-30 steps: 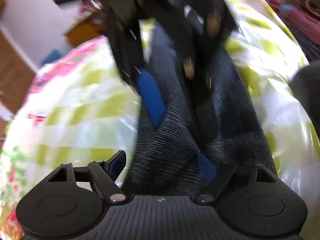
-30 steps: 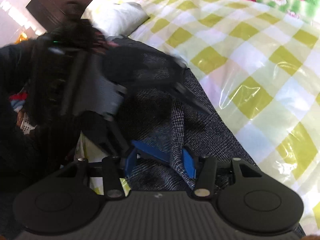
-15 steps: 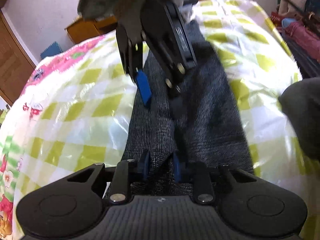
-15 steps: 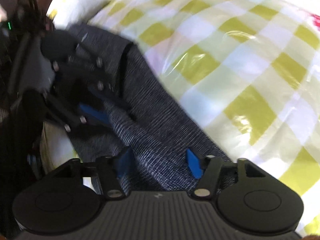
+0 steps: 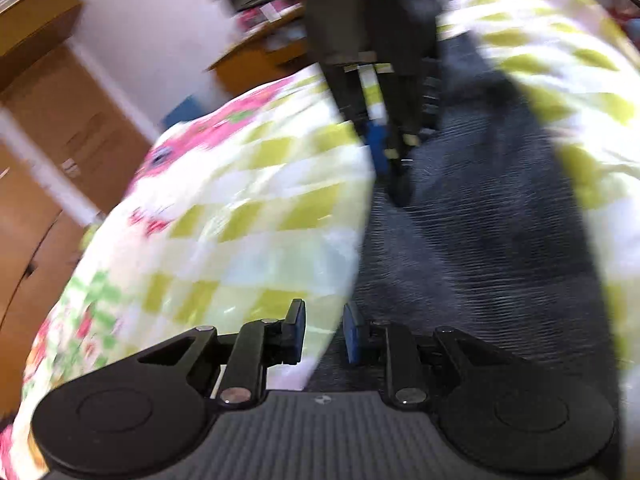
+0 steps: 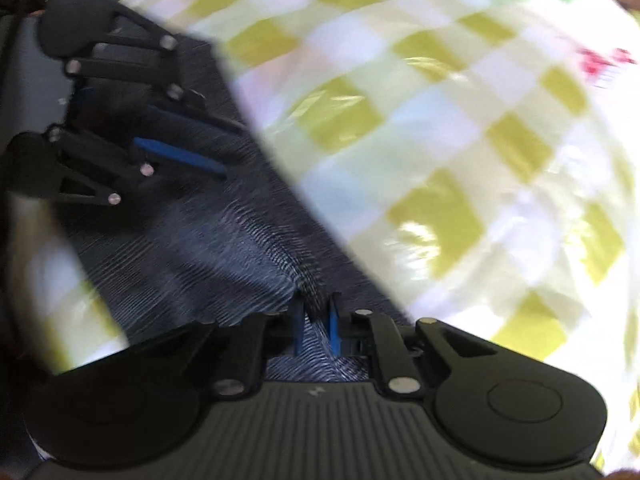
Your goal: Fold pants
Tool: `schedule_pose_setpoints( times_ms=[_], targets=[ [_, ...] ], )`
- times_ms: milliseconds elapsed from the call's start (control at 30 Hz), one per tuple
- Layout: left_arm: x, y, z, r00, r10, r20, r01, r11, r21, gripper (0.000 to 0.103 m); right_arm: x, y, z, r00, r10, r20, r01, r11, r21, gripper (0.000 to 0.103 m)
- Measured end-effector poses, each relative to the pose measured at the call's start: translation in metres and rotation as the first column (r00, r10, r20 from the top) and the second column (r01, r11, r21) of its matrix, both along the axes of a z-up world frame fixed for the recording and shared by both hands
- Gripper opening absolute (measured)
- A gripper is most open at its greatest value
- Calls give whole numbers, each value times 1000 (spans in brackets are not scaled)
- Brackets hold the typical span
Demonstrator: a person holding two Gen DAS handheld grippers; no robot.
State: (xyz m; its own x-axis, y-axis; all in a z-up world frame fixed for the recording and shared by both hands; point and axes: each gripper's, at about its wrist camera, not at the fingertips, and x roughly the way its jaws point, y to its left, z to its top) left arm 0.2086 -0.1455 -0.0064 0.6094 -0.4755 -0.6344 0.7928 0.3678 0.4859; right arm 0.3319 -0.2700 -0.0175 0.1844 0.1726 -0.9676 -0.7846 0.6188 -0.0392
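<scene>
Our right gripper (image 6: 314, 326) points steeply down, its jaws closing, and a raised ridge of the dark grey pants (image 6: 224, 248) is pinched between its blue pads (image 6: 298, 330). Our left gripper (image 5: 324, 334) is narrow and closing too; the edge of the pants lies between its pads (image 5: 352, 332), but through the blur we cannot tell whether they press on it. The pants stretch as a long strip across the bed (image 5: 248, 216), over its yellow-and-white checked cover, running from one gripper toward the other. Beyond the bed's far edge we see wooden furniture (image 5: 48, 92) against a pale wall.
</scene>
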Motion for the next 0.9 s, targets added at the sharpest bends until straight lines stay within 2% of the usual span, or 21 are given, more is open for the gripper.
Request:
schedule_pose_setpoints(
  times_ms=[100,167,200,233,267,300,367,433,500,567,600,633,667,700,733,767,833,900],
  targets=[
    [5,-2,-17,995,71,72,-74,996,40,36,-12,3,-17,992,-59,115,60,998,-1,11],
    [2,-3,-23,994,82,73,-87,995,58,36,-27,4,-25,971,-65,231,67,998,-2,11],
    [-2,-2,-24,994,86,68,-91,994,65,37,-37,2,-26,962,-78,263,78,997,14,18],
    [-6,-1,-22,994,86,67,-90,994,64,37,-45,-2,-26,958,-91,272,85,996,30,19],
    [-10,0,-20,994,87,72,-91,994,60,37,-50,-8,-24,953,-123,277,116,992,44,27],
    [-16,1,-17,992,89,87,-95,994,61,37,-53,-18,-18,943,-188,275,174,982,75,45],
    [-28,1,-12,985,76,152,-87,994,62,37,-57,-44,-5,917,-307,253,270,947,173,55],
    [-40,-3,-8,983,56,172,-65,997,48,38,-65,-71,5,866,-430,256,372,895,246,57],
    [-52,-12,-8,989,21,147,-26,999,37,45,-76,-101,9,791,-551,266,481,829,286,60],
    [-57,-22,-22,993,-2,117,-7,997,73,46,-85,-138,3,701,-673,236,599,735,319,61],
    [-57,-27,-34,996,-11,87,1,993,116,46,-89,-158,-2,647,-736,200,662,672,332,61],
    [-58,-28,-44,996,-8,83,-3,990,139,46,-92,-176,-7,593,-788,166,716,611,339,61],
    [-61,-26,-50,994,-16,112,1,990,141,46,-95,-193,-12,545,-826,140,758,558,338,61],
    [-64,-25,-49,991,-24,129,4,988,153,47,-98,-206,-14,501,-856,124,789,511,341,60],
    [-64,-26,-45,991,-15,132,-8,985,172,49,-103,-214,-13,478,-872,107,795,482,370,59],
    [-62,-27,-41,991,5,130,-28,983,180,55,-104,-215,-9,479,-871,107,784,479,395,59],
    [-56,-26,-38,990,49,135,-75,978,197,59,-102,-206,0,526,-834,166,730,543,416,57],
    [-50,-22,-42,988,70,139,-98,973,211,60,-95,-203,0,518,-824,228,728,565,388,57]
  ],
)
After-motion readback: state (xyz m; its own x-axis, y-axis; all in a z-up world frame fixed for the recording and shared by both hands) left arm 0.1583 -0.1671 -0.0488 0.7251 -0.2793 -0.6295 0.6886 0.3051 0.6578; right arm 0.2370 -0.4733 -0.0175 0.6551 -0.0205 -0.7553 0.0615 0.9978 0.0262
